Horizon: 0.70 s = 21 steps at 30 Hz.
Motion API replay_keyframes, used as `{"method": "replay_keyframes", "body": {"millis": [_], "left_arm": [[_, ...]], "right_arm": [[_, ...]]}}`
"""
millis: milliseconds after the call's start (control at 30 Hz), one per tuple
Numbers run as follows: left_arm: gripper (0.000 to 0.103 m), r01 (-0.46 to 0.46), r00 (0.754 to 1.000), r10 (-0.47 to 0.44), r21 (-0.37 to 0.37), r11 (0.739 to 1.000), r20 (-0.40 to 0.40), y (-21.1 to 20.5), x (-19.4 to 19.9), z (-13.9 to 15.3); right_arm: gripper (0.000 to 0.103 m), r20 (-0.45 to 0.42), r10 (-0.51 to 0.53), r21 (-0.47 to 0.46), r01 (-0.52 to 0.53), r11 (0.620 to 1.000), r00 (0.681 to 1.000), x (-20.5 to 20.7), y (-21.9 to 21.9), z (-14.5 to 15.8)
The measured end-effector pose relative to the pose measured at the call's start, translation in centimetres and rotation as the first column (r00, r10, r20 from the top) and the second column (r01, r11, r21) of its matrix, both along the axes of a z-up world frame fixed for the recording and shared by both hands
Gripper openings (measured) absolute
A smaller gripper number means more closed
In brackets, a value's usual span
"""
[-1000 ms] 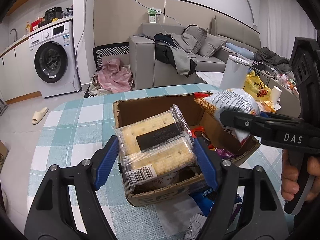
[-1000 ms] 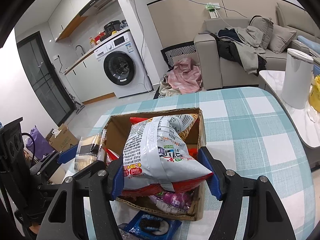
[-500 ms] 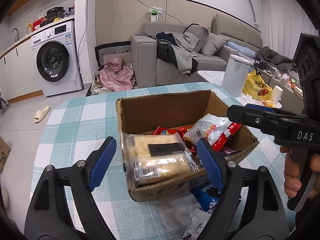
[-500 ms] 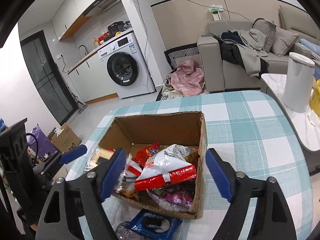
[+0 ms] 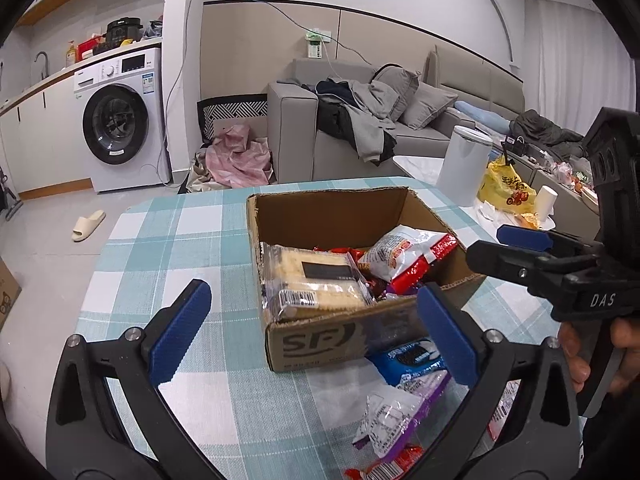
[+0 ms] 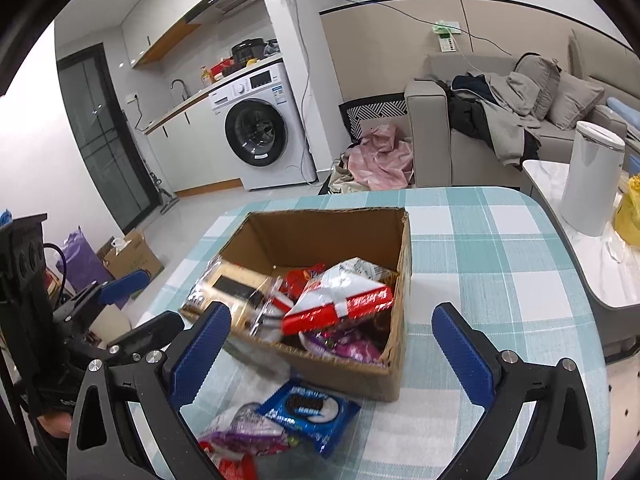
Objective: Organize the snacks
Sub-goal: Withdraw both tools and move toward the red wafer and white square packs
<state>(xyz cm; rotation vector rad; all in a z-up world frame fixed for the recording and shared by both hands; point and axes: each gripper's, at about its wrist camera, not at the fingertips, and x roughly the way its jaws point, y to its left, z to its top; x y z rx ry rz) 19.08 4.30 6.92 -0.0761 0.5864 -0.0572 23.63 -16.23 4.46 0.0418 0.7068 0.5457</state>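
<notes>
Both grippers have just been opening, and both now stand wide with nothing between the pads. The left gripper (image 5: 312, 332) hangs before the near left corner of the cardboard box (image 5: 320, 342); the right gripper (image 6: 332, 352) hangs before its near wall.

The cracker pack (image 5: 314, 282) lies in the box's near left part, resting on the near rim and tilted, its long axis running left to right. The white-and-red chip bag (image 6: 340, 300) lies on top of the other snacks toward the box's right side.

What remains sits on the checked tablecloth (image 5: 168, 236) just in front of the box: the blue cookie pack (image 6: 310, 412) touching or almost touching the near wall, and nearer still a purple-and-white wrapper (image 6: 240, 432) and a red one.

The blue pack lies below and between the right gripper's fingers, slightly left of centre — its long axis slants from near left to far right. The right hand looks the nearer one, so a short drop with a slight roll to cross the pack's narrow width is probably the next move.
</notes>
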Motion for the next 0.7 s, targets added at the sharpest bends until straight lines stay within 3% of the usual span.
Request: {"method": "replay_keyframes", "body": {"millis": [400, 700], "left_arm": [[0.103, -0.013, 1.0, 0.013, 0.014, 1.0, 0.019, -0.6, -5.0, 0.7], [0.103, -0.018, 1.0, 0.018, 0.02, 1.0, 0.002, -1.1, -6.5, 0.0]], "right_arm": [[0.102, -0.008, 0.033, -0.034, -0.033, 0.999, 0.999, -3.5, -0.2, -0.5], [0.102, -0.032, 0.031, -0.077, -0.034, 0.997, 0.999, -5.8, -1.1, -1.5]]}}
